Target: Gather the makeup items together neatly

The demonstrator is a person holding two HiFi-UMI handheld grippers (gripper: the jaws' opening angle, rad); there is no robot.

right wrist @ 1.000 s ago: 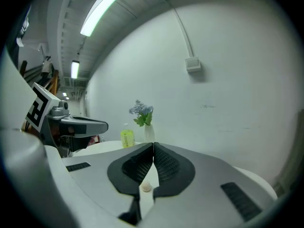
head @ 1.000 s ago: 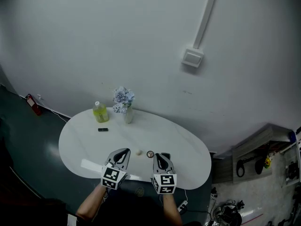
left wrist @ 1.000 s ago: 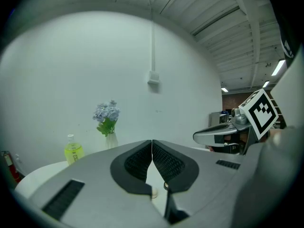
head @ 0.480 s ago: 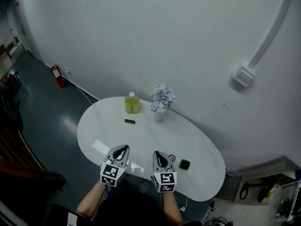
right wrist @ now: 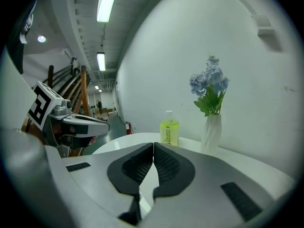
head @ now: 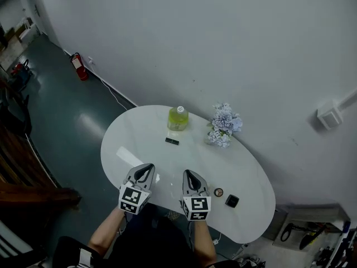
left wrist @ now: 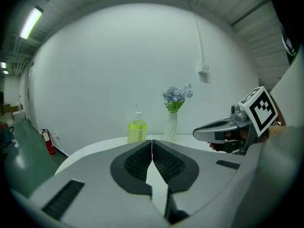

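Hovering over the near edge of the white oval table (head: 136,144), low in the centre of the head view, the left tongs (head: 144,173) and the right tongs (head: 190,178) are side by side and both are clenched on nothing. Each gripper view shows ribbed black pads (left wrist: 138,164) pressed together, with only table top and wall beyond them.

Just right of the right tongs lies a small round brown-rimmed compact (head: 218,192). Close beside it, further to the lower right, is a small black square case (head: 232,201). Those two sit near each other but not quite touching. A slim black stick-shaped item (head: 172,141) lies well apart from them, up in the middle of the table. Just above the stick stands a yellow-green plastic bottle with a white cap (head: 178,118). To the right of the bottle stands a white vase of pale blue flowers (head: 223,126). Whether the bottle counts as makeup I cannot tell.

Judging from this layout, the gathering has barely begun, if at all. The compact and the case happen to be neighbours, the stick is off on its own, and nothing is lined up. What seems left is to pick up the stick, or the pair, bring them to one spot and set them in a tidy row. Neither pair of tongs has taken hold of anything yet.
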